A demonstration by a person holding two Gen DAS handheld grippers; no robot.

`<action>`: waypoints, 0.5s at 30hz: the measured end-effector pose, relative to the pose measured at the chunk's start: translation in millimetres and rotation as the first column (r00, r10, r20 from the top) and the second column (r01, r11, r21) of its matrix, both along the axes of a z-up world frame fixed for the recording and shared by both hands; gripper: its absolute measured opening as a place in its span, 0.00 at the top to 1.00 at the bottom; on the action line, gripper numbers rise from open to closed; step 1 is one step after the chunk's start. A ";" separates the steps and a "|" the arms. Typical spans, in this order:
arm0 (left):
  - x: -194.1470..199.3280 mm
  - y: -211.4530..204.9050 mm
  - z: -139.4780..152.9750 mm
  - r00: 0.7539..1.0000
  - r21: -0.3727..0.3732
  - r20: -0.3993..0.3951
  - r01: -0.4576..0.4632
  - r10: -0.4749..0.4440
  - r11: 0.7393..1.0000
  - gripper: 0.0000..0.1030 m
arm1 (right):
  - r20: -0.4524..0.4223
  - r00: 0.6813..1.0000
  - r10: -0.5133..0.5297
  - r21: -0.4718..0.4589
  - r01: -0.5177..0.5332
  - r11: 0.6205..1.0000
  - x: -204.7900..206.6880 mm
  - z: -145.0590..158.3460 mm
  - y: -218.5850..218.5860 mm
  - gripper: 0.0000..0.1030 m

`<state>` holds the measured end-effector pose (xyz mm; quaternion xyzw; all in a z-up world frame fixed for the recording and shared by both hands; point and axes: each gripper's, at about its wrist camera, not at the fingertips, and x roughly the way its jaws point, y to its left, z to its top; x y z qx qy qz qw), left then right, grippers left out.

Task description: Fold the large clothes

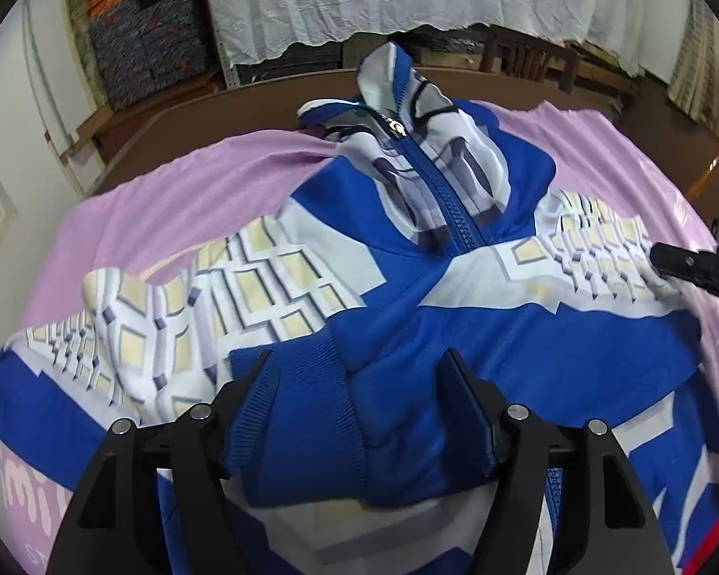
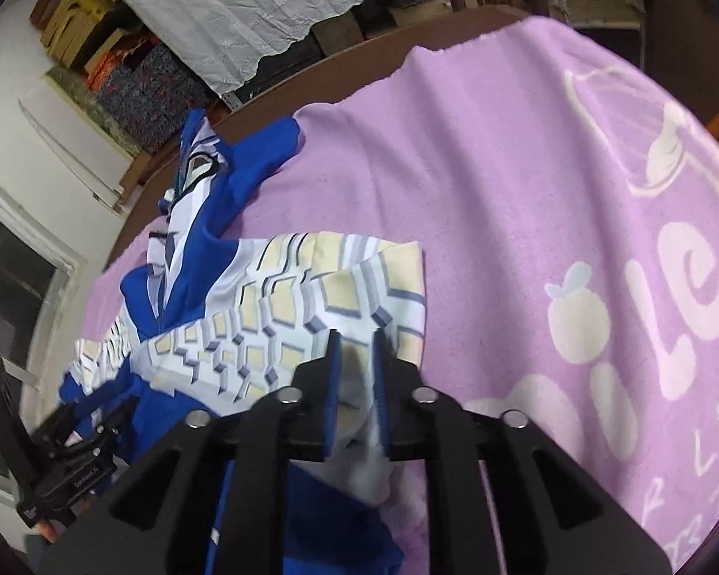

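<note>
blue ribbed hem fabric sits bunched between the jaws of the left gripper (image 1: 359, 412), clamped; the right gripper (image 2: 357, 383) pinches a white patterned sleeve edge. beyond them the jacket (image 1: 407, 258) sprawls on the purple blanket (image 2: 527, 191) — soft, slick, light, likely to slide, so hems and cuffs look the safest holds.

The jacket (image 1: 407, 249) is being supported on the blanket (image 2: 503, 191). The blanket is being carried by the table (image 1: 263, 91), whose far edge is being left exposed behind the jacket.
</note>
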<state>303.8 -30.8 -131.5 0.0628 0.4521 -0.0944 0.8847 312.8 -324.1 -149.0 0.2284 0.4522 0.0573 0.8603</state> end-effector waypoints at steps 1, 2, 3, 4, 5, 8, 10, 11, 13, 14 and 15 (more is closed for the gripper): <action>-0.5 4.4 2.4 1.000 -0.025 -0.003 -0.011 0.011 1.000 0.32 | 0.016 1.000 0.005 -0.010 -0.005 1.000 -3.9 4.3 3.0 0.74; -0.5 9.1 5.0 1.000 -0.050 -0.006 -0.021 0.021 0.999 0.31 | 0.048 0.999 0.025 -0.013 -0.024 1.000 -11.1 13.8 9.6 0.70; 0.0 12.6 6.6 1.000 -0.065 -0.008 -0.027 0.027 0.998 0.31 | 0.078 0.996 0.050 -0.011 -0.049 0.999 -17.9 21.3 16.0 0.67; 0.4 16.0 8.1 0.999 -0.077 -0.011 -0.033 0.033 0.996 0.29 | 0.108 0.991 0.078 -0.014 -0.077 0.997 -24.8 28.8 23.1 0.66; 1.5 18.2 7.5 0.999 -0.085 -0.017 -0.040 0.039 0.996 0.27 | 0.136 0.985 0.108 -0.024 -0.106 0.994 -30.1 35.4 31.1 0.60; 4.9 21.3 2.4 0.998 -0.075 -0.044 -0.057 0.054 0.996 0.27 | 0.161 0.966 0.204 -0.057 -0.197 0.979 -40.9 41.9 56.1 0.48; 6.1 20.9 0.8 0.997 -0.050 -0.036 -0.068 0.066 0.996 0.24 | 0.103 0.958 0.267 -0.073 -0.260 0.963 -39.1 29.3 74.1 0.48; 5.9 22.2 0.7 0.997 -0.047 -0.033 -0.071 0.070 0.996 0.24 | 0.052 0.956 0.288 -0.078 -0.284 0.956 -35.5 18.4 82.2 0.48; 5.9 30.4 4.3 0.995 -0.063 -0.031 -0.093 0.092 0.994 0.24 | 0.017 0.951 0.309 -0.094 -0.306 0.947 -31.0 4.6 89.9 0.46; 5.3 35.3 6.6 0.994 -0.072 -0.028 -0.106 0.104 0.992 0.24 | 0.035 0.948 0.316 -0.167 -0.307 0.937 -32.7 6.3 95.5 0.43; 3.3 42.7 10.7 0.991 -0.073 -0.017 -0.134 0.133 0.988 0.24 | 0.025 0.944 0.330 -0.196 -0.320 0.927 -32.8 4.9 99.7 0.43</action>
